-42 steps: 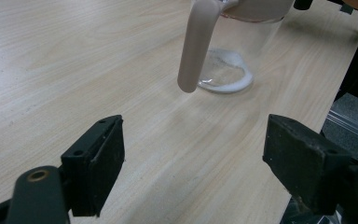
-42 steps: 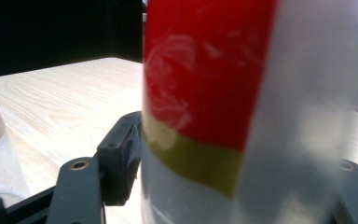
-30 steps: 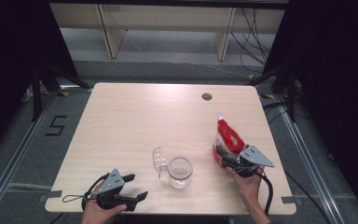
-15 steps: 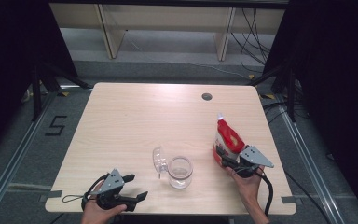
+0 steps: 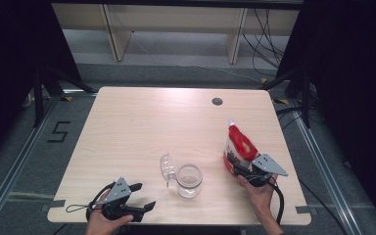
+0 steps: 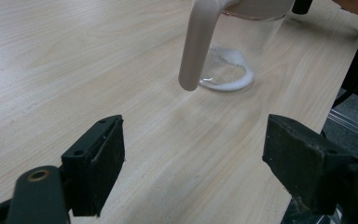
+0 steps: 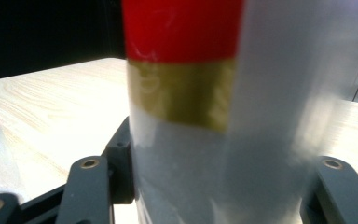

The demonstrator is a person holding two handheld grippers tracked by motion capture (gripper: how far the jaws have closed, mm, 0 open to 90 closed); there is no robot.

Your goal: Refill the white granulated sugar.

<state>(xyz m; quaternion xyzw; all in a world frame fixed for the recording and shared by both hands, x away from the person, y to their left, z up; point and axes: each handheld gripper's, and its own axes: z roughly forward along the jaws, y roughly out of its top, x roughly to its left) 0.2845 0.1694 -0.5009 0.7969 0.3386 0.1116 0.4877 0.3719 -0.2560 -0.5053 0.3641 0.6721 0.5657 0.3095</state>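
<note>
Standing near the table's (image 5: 127, 127) right edge, the red-and-white pouch (image 5: 240, 146) looks light, soft, crushable; best held low. Right gripper's (image 5: 236, 165) jaws, just closing, flank its base, contact unclear. Jar (image 5: 189, 180) sits beside. Left gripper (image 5: 144, 197) gapes empty.

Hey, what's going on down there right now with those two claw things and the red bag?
Right gripper jaws just closing around the red pouch. Left gripper open, nothing between its jaws. Glass jar stands open, lid beside it. Nothing in the way.
</note>
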